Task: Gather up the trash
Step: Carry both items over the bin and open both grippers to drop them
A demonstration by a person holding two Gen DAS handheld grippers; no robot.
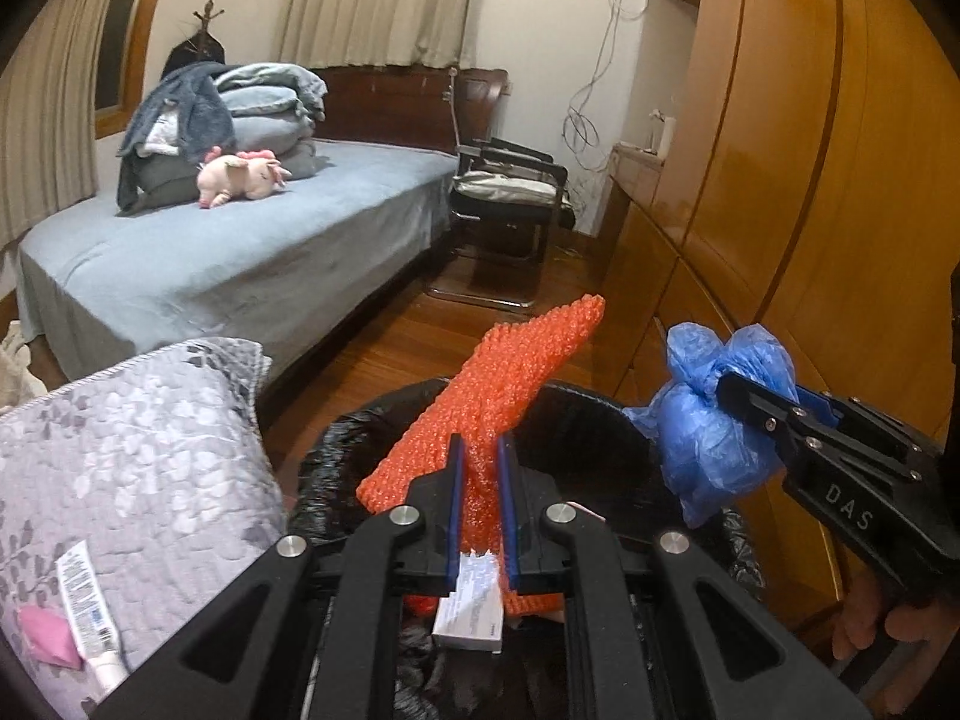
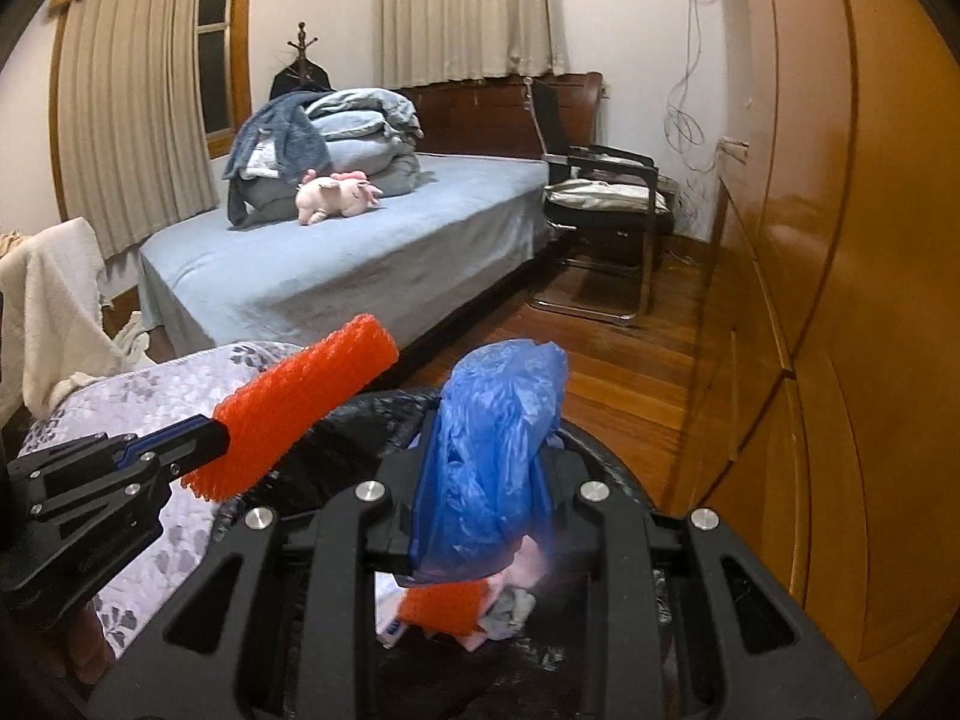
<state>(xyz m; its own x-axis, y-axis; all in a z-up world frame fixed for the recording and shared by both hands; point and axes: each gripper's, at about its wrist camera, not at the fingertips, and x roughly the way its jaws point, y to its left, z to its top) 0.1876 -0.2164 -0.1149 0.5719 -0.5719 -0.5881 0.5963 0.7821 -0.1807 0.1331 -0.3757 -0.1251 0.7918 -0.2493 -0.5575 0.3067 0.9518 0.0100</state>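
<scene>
Left gripper (image 1: 478, 498), at the bottom centre of the left wrist view, is closed down on a strip of orange bubble wrap (image 1: 480, 414), pinched low so the strip sticks up and to the right over the black-lined trash bin (image 1: 606, 414); it is held right above the opening, probably so that letting go drops it inside. A white carton (image 1: 471, 615) lies in the bin below. At the right edge the right gripper (image 1: 757, 405) comes in clamping a crumpled blue plastic bag (image 1: 714, 420), also over the bin. A floral quilt (image 1: 132, 456) at lower left carries a tube (image 1: 90, 612).

From the right wrist view, the right gripper (image 2: 480, 516) is pressed tight around the blue bag, which bulges upward, with trash visible underneath. At left, the left gripper holds the orange strip. Behind are a bed (image 2: 336, 276) with blue sheet, a chair (image 2: 606, 204), wood floor (image 2: 624, 372) and a wooden wardrobe (image 2: 840, 240) at right.
</scene>
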